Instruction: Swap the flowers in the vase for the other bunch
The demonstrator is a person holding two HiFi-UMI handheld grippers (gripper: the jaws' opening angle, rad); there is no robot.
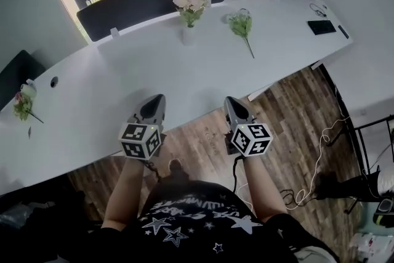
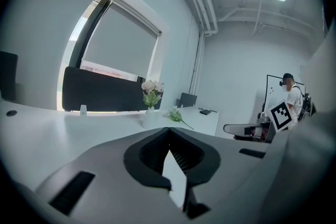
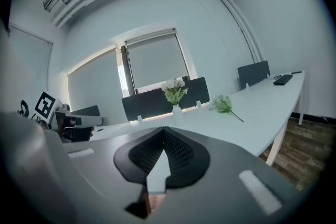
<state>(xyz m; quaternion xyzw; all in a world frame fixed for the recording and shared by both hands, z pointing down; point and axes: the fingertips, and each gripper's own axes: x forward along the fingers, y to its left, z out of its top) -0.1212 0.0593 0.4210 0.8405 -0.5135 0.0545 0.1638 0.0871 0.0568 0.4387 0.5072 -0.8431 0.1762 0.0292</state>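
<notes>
Head view: vase [image 1: 188, 36] hard to discern against white table [image 1: 123, 83]

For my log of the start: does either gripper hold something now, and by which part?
Nothing is held: the left gripper and the right gripper are both shut and empty.

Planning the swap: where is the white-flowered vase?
Head view: the vase stands on the far side of the table, just left of the loose green bunch.

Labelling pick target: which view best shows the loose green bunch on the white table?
Head view: the loose green-and-white flower bunch lies whole, blooms and stem, apart from the white vase. Right gripper view shows the bunch small, side-on; left gripper view, smaller still.
</notes>
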